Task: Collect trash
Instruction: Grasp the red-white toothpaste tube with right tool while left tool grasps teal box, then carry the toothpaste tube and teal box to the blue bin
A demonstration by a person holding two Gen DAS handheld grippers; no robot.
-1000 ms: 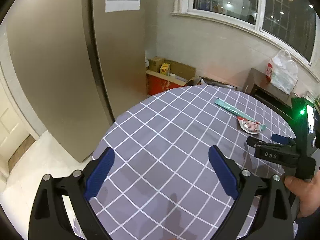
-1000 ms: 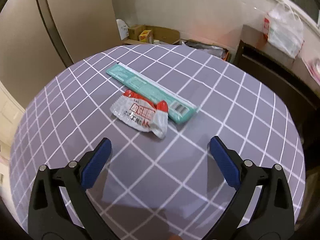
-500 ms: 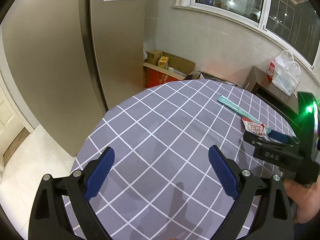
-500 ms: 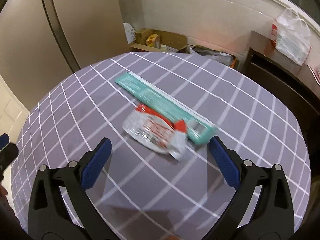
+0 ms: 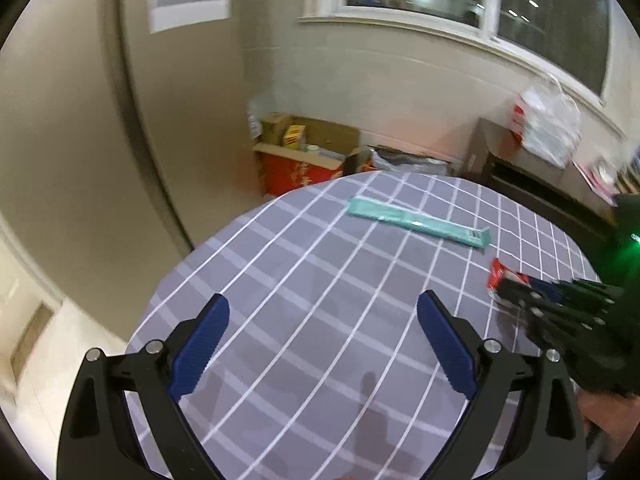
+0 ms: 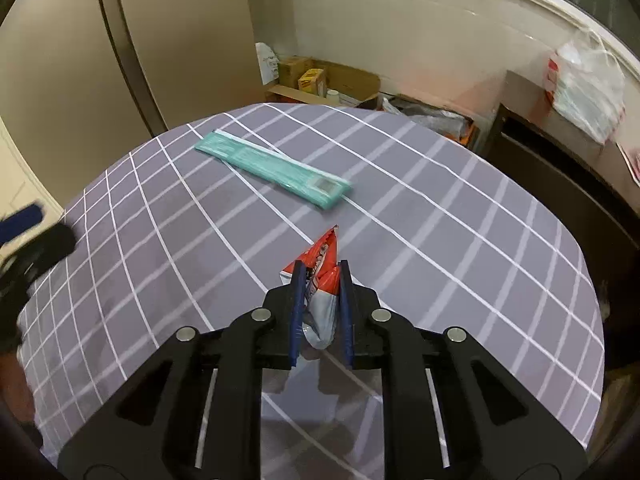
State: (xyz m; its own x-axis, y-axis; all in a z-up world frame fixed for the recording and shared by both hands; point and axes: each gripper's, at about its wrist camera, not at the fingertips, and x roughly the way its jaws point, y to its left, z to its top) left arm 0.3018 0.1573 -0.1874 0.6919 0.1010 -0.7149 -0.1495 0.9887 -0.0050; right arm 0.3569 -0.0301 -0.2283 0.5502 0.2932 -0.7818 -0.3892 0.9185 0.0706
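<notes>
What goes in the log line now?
right tongs: just closed on red-and-white wrapper | left tongs: open, empty | teal packet: on table

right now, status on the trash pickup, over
Right gripper just closed, fingers pinching the red-and-white wrapper. Left gripper open, empty. Teal packet lies flat on the checked tablecloth. Nothing in the way.

table (image 6: 460, 240): long wrapper (image 6: 272, 168) on it, toward far edge | snack packet (image 6: 320, 276) nearer than wrapper | cardboard boxes (image 6: 320, 76) behind table

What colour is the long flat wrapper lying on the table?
Teal green wrapper, with a small grey label at one end; clearest in the right wrist view.
</notes>
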